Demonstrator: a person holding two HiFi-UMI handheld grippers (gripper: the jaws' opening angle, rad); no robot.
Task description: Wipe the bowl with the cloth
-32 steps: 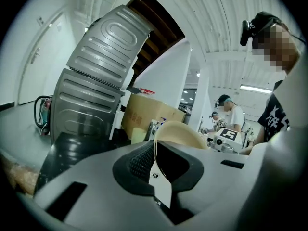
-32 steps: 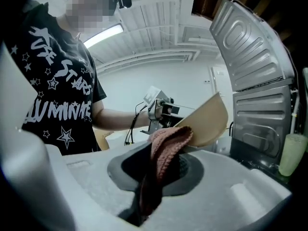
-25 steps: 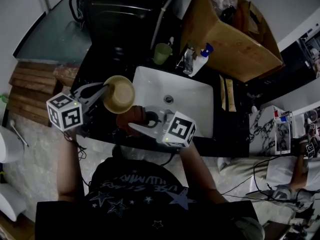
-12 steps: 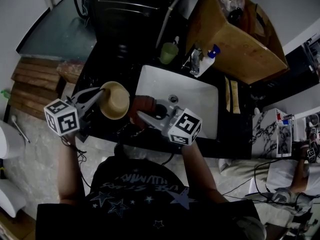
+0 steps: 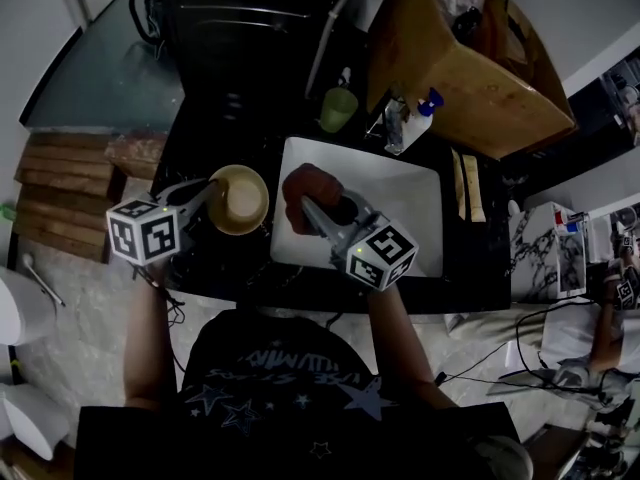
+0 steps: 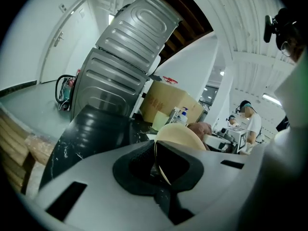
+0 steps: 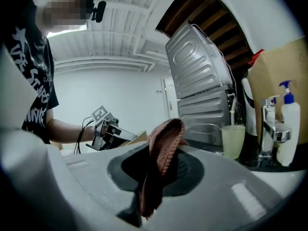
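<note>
Now, bowl (image 5: 238, 200): tan, held over the dark counter (image 5: 205, 118), just beside the white sink (image 5: 400, 208).
Left gripper (image 5: 210, 194): jaws pinched tight on the bowl's thin rim.
Right gripper (image 5: 312, 213): jaws squeezing the red-brown cloth (image 5: 305, 183), near the bowl, not touching.
Could go wrong: a hard rub may tip the bowl or pull it loose, since only its edge is held.

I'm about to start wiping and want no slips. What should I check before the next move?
1. Grip of left tongs on bowl rim: ok, shut on it.
2. Grip of right tongs on cloth: ok, shut on it.
3. Cloth touching bowl: not ok, they are apart; the cloth hangs over the sink.
4. Bowl opening reachable from above: ok.
5. Bowl inside wet or dirty: cannot tell.
</note>
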